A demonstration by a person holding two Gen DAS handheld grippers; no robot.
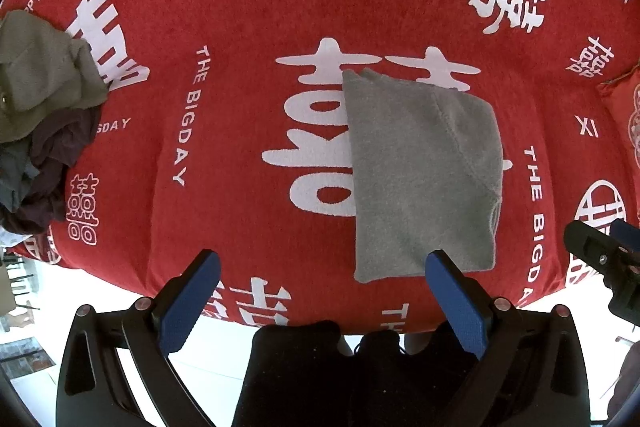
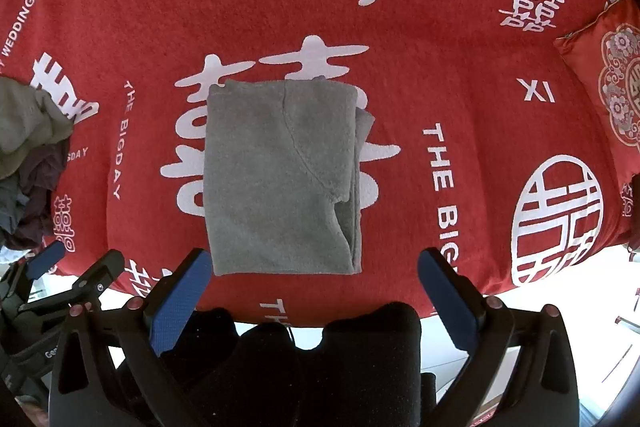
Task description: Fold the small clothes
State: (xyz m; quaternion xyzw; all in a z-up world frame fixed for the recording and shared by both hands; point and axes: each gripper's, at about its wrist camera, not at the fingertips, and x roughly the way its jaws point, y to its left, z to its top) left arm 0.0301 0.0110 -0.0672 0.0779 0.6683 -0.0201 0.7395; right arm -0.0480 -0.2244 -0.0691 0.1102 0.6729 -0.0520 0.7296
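Grey fleece top point(image 2: 280, 179) sits folded into a neat rectangle, flat on the red blanket point(image 2: 260, 19). Both grippers, left point(image 1: 320, 291) and right point(image 2: 316, 287), have fingers spread wide, holding nothing.

Fuzzy, matt grey fleece garment point(image 2: 276, 179) on a napped red cloth cover point(image 2: 420, 39) with flat white print. Matt black plastic gripper frames, textured blue finger pads point(image 1: 188, 303). Slightly shiny embroidered red cushion point(image 2: 612, 87).

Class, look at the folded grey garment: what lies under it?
The folded grey garment lies on the red blanket, across a large white character whose middle it covers. Anything else beneath is hidden.
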